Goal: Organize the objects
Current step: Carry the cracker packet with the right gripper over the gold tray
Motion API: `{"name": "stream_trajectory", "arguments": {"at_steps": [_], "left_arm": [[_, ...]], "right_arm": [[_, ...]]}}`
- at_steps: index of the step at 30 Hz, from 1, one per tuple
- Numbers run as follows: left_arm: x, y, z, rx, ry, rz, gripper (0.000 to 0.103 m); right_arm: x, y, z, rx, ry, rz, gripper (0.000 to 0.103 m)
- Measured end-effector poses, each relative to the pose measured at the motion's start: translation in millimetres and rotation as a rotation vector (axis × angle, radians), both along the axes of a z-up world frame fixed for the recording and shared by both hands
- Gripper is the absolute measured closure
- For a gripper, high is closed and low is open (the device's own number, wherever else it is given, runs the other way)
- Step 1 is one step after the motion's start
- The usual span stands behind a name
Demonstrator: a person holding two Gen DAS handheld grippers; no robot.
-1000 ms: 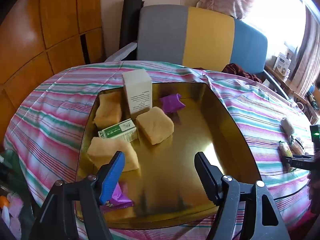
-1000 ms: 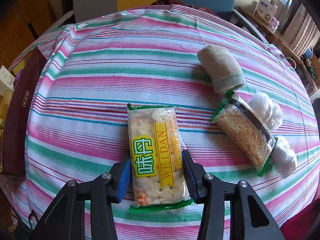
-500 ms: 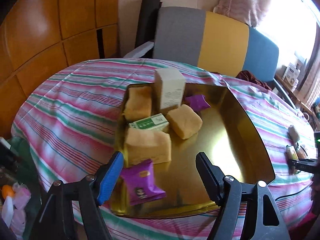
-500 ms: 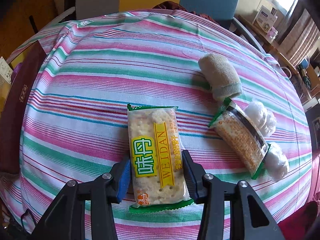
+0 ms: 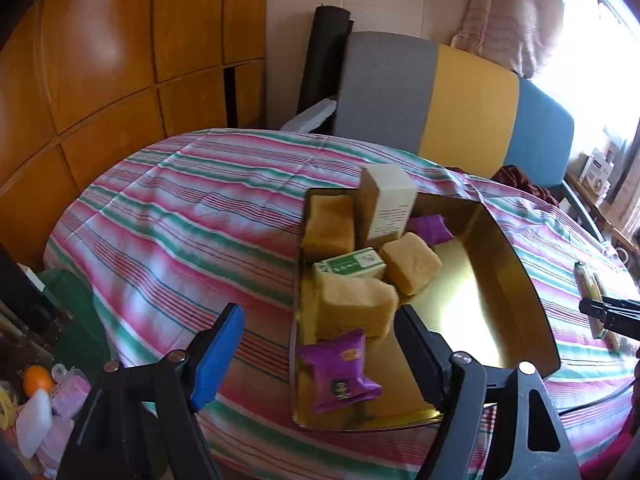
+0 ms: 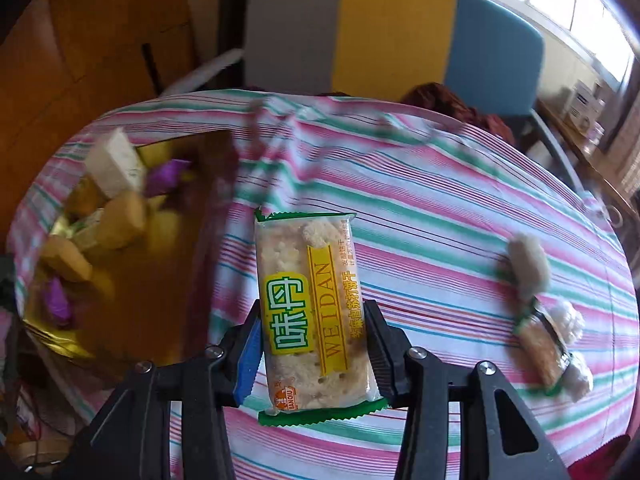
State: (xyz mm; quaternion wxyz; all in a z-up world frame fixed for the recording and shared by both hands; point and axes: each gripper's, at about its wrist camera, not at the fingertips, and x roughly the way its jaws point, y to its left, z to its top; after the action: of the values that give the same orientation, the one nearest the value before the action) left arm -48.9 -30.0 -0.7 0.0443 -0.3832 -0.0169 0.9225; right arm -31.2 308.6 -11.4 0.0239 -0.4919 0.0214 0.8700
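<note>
My right gripper point(image 6: 313, 312) is shut on a green-edged cracker packet point(image 6: 308, 300) and holds it in the air above the striped tablecloth point(image 6: 440, 220). To its left the gold tray point(image 6: 152, 312) shows blurred. In the left wrist view the gold tray point(image 5: 520, 280) holds yellow sponge blocks point(image 5: 352, 312), a white box point(image 5: 386, 208), a green box point(image 5: 350, 264) and a purple packet point(image 5: 340, 372) in its near corner. My left gripper point(image 5: 320, 316) hovers over that corner, jaws opening, nothing gripped. The right gripper's tip point(image 5: 608, 316) shows at the right edge.
A beige rolled sock point(image 6: 528, 264), a second cracker packet point(image 6: 544, 348) and white balls point(image 6: 568, 316) lie on the cloth at the right. A grey, yellow and blue chair back point(image 5: 460, 100) stands behind the table. Bottles and clutter point(image 5: 36, 408) sit on the floor at the left.
The right gripper has lifted the cracker packet off the cloth and swung left until the tray came into view. The left gripper has drawn back from the tray with its jaws widening.
</note>
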Motion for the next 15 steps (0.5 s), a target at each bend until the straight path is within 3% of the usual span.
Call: {"name": "stream_trajectory", "arguments": {"at_steps": [8, 15], "left_arm": [[-2, -27, 0, 0.005, -0.003, 0.047, 0.022], [-3, -38, -11, 0.031, -0.028, 0.058, 0.022]], "right_arm": [[-43, -76, 3, -0.106, -0.058, 0.11, 0.056], [-99, -98, -11, -0.075, -0.104, 0.078, 0.056]]}}
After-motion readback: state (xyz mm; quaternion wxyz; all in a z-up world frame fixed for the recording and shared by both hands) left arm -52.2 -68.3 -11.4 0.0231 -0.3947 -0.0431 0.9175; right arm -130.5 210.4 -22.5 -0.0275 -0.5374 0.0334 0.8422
